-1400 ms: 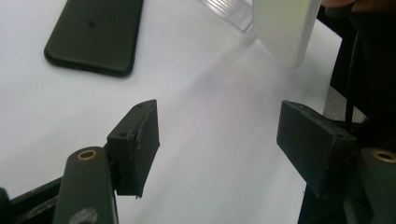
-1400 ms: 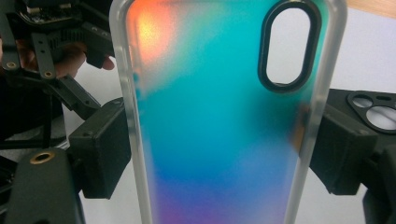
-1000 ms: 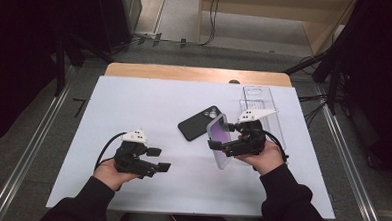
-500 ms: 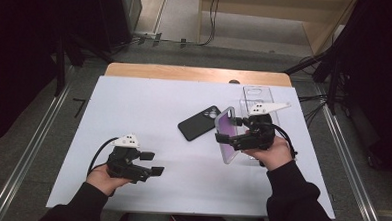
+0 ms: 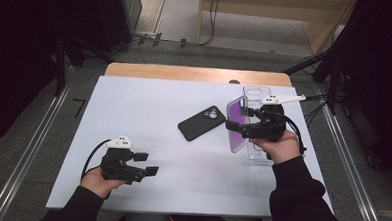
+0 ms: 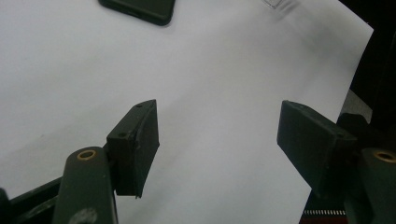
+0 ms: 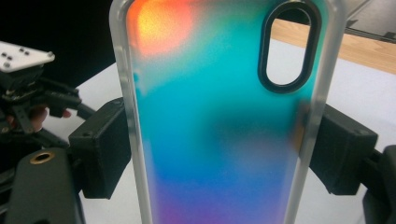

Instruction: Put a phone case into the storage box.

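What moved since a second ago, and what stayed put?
The right hand-held gripper, clamped on the iridescent phone case, carried it farther from the person and tipped it more upright. The left hand-held gripper, jaws open and empty, drifted slightly leftward. The black phone and the clear case stayed put.

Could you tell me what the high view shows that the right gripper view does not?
High view alone: the black phone lying flat on the white table, and a clear case beyond the right hand-held gripper. Right gripper view alone: the iridescent phone case's oval camera cutout. Both: that case clamped between the right jaws, and the left hand-held gripper.
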Available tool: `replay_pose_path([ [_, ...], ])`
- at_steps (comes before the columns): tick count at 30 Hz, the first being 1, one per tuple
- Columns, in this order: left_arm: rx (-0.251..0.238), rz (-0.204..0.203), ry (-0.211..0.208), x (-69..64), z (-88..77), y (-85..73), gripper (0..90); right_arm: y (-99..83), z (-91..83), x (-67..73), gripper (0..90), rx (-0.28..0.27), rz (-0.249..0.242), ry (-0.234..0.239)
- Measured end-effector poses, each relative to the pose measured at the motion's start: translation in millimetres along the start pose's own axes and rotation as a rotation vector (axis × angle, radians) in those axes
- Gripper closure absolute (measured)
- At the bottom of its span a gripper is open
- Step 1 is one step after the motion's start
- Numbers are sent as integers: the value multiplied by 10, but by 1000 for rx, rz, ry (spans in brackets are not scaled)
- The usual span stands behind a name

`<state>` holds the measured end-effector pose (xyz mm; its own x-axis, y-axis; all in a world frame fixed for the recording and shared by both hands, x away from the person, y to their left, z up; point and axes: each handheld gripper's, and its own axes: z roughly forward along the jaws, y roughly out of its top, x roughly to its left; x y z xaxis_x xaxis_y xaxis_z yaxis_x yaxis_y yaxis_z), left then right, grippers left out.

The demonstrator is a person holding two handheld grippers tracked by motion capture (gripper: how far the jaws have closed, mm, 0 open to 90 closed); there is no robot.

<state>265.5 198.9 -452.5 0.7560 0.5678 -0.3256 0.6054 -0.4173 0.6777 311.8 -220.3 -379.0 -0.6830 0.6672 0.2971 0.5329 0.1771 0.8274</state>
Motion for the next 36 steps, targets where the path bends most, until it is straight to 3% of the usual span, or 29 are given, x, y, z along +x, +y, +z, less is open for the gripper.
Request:
replay_pose_path([
  [24, -25, -32, 25, 32, -62, -80, 302, 17, -191, -470, 155, -95, 107, -274],
  [27, -22, -30, 21, 35, -56, -77, 302, 17, -195, -525, 155, -96, 113, -321],
  [30, -30, -44, 12, 54, -45, -76, 302, 38, -171, -637, 155, -91, 142, -330],
  [36, -38, -53, 12, 73, -44, -68, 302, 45, -100, -817, 155, -96, 164, -397],
])
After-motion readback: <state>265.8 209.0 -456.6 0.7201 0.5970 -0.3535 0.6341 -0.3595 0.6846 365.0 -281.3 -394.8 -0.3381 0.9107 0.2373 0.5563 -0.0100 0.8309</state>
